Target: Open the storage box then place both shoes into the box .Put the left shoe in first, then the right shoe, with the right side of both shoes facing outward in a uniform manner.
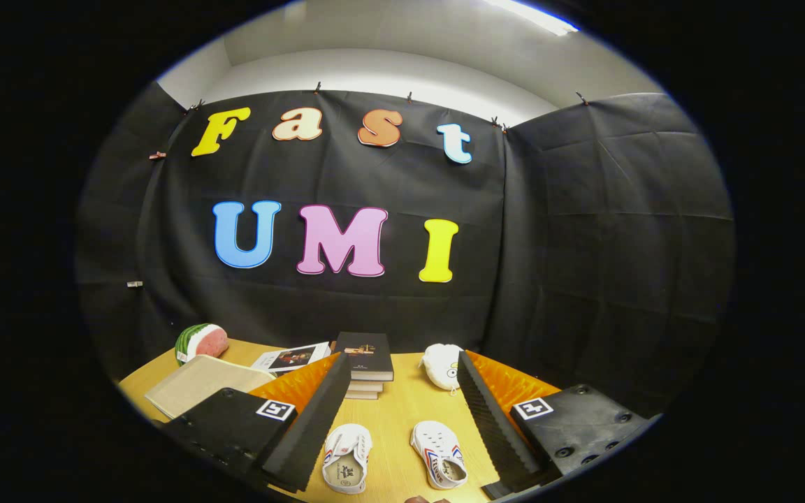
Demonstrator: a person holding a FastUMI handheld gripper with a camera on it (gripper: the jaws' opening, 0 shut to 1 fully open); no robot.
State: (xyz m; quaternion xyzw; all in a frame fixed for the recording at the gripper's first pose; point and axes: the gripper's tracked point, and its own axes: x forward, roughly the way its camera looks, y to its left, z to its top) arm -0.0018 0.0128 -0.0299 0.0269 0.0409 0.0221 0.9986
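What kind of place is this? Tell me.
Likely a staged recording booth, not a home: black cloth walls surround a wooden table with two white shoes, stacked books and a watermelon slice. The tool is open.

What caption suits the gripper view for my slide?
Open hand-held gripper above two white shoes on a wooden table, stacked books beyond.

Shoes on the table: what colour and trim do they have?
White shoes with red and blue stripes, seen in the gripper view between the open fingers.

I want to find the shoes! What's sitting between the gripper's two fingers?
In the gripper view, two white shoes lie side by side on the wooden table between the open gripper's fingers.
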